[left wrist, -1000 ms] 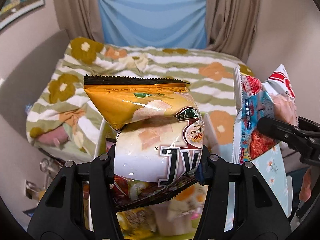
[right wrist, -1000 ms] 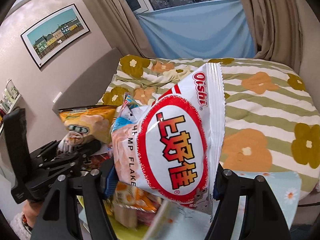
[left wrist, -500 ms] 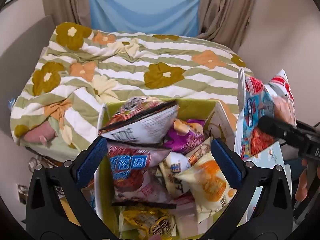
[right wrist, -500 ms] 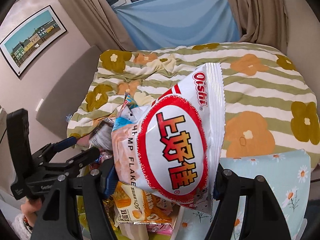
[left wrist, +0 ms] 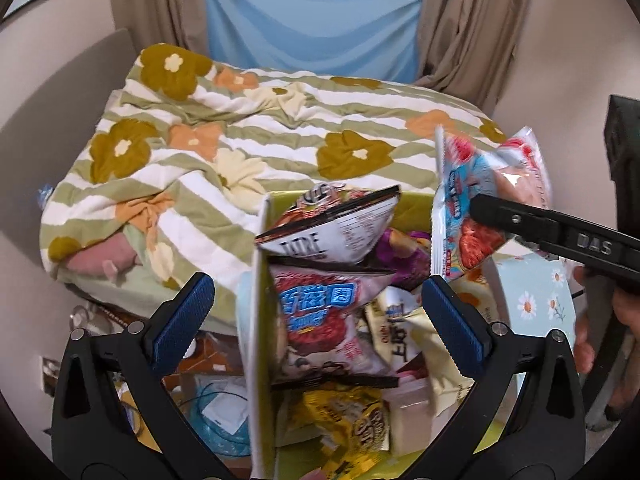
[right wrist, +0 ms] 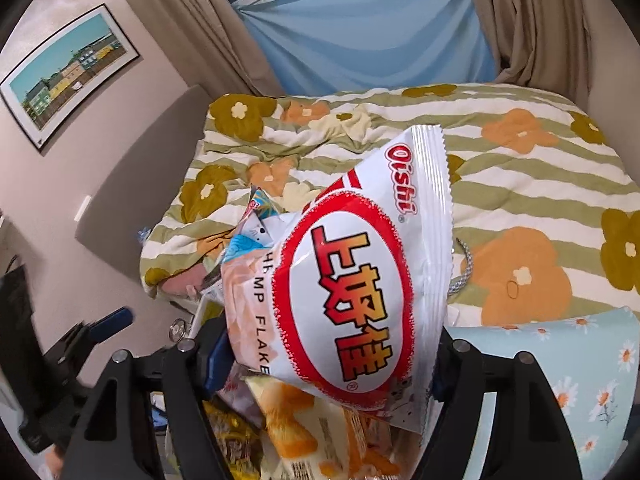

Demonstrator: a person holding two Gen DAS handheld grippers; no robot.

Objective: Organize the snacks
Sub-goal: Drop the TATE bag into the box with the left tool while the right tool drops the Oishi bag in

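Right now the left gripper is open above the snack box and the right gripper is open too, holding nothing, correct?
Not quite. The left gripper is open above the snack box, but the right gripper is shut on the Oishi shrimp flakes bag, as the right wrist view shows.

a white shrimp-flake bag [right wrist: 344, 280] bears a red oval ring and red-orange characters, the bedspread [right wrist: 520, 184] has green and white stripes with orange and olive flowers, and the cloth [right wrist: 580, 360] is pale blue with daisies.
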